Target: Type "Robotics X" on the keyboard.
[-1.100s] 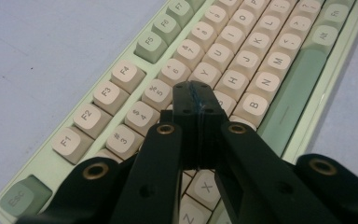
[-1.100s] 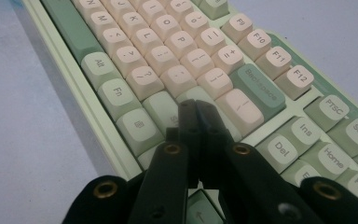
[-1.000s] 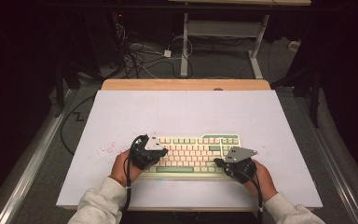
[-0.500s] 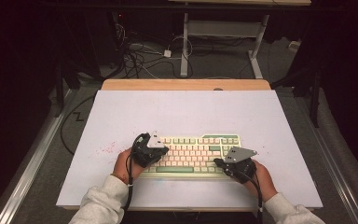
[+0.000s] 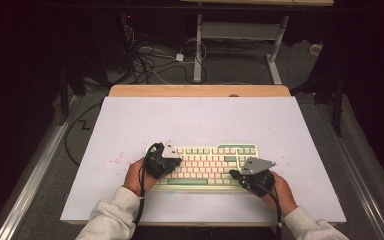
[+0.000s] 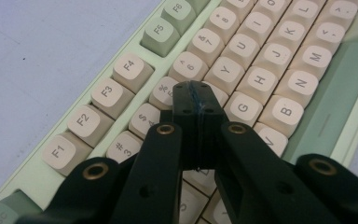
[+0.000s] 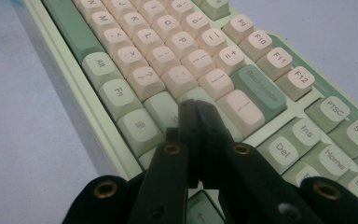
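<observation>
The keyboard (image 5: 207, 165) lay on the counter (image 5: 200, 120), directly beneath both claws. The left claw (image 6: 196, 100), jaws pressed together and holding nothing, hovered over the key row beside the 5. The right claw (image 7: 196, 116), likewise closed and empty, pointed near Backspace.
</observation>
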`<state>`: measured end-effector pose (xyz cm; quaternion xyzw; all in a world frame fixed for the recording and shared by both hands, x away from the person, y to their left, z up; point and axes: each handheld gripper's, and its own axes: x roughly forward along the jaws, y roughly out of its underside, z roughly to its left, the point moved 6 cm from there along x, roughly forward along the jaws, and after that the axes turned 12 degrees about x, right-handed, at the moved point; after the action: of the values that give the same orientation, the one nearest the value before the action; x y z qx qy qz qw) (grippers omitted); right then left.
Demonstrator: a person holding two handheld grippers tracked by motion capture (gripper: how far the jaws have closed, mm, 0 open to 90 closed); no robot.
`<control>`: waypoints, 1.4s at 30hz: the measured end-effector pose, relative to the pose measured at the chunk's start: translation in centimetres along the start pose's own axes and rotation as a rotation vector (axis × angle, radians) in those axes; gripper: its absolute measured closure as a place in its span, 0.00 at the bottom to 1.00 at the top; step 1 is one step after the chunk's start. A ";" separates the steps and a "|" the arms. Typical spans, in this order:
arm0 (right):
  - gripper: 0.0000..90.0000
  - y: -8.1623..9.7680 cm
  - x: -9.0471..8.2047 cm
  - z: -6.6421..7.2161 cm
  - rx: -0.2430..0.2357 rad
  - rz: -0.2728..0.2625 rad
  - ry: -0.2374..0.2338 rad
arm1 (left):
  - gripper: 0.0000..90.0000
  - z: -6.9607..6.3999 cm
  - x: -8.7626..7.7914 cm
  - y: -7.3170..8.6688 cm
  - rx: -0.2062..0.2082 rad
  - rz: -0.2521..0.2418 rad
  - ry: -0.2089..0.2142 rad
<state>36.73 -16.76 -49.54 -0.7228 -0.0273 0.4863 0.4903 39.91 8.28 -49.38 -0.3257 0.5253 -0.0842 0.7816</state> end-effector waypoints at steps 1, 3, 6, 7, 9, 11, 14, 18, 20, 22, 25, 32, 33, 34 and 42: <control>1.00 0.0 0.0 0.0 -0.001 0.000 0.000 | 0.97 0.1 -0.3 0.0 0.003 -0.008 -0.013; 1.00 0.0 0.0 0.0 -0.001 0.000 -0.001 | 0.97 0.2 -0.6 -0.1 0.002 -0.019 -0.021; 1.00 0.0 0.0 0.0 -0.002 0.001 -0.001 | 0.97 0.4 -1.9 -0.3 -0.004 -0.067 -0.042; 1.00 0.0 0.0 0.0 -0.002 0.001 -0.001 | 0.97 0.4 -1.9 -0.3 -0.004 -0.067 -0.042; 1.00 0.0 0.0 0.0 0.002 0.000 -0.001 | 0.97 0.5 -2.4 -0.2 -0.007 -0.086 -0.051; 1.00 0.0 0.0 0.1 0.007 0.000 -0.001 | 0.97 0.6 -2.9 0.0 -0.008 -0.094 -0.059; 1.00 0.0 0.0 0.0 -0.001 -0.001 -0.001 | 0.97 0.7 -3.4 0.2 -0.005 -0.111 -0.071; 1.00 0.0 -0.1 0.0 -0.008 0.000 0.000 | 0.97 0.6 -3.8 0.4 0.000 -0.127 -0.077; 1.00 0.0 -0.1 0.0 -0.009 0.000 0.000 | 0.97 0.6 -3.9 0.5 0.009 -0.133 -0.085; 1.00 -0.1 -0.1 0.0 -0.011 -0.005 -0.002 | 0.97 0.6 -4.1 0.6 0.014 -0.136 -0.094; 1.00 -0.4 -0.6 -0.2 0.004 -0.025 0.003 | 0.97 0.7 -4.5 0.8 0.015 -0.143 -0.106; 1.00 -0.8 -1.4 -0.3 0.012 -0.064 -0.009 | 0.97 0.5 -5.1 1.6 0.023 -0.154 -0.125; 1.00 -0.9 -1.5 -0.3 0.018 -0.068 -0.007 | 0.97 0.4 -5.2 1.8 0.027 -0.154 -0.128; 1.00 -1.2 -1.8 -0.4 0.022 -0.085 -0.010 | 0.97 0.4 -5.3 2.0 0.029 -0.154 -0.128; 1.00 -1.8 -2.5 -0.7 0.031 -0.111 -0.009 | 0.97 -0.1 -6.3 3.5 0.020 -0.157 -0.144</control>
<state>36.70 -17.54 -46.48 -0.7104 -0.0620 0.4618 0.5274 36.36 13.96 -46.70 -0.3635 0.4397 -0.1269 0.8114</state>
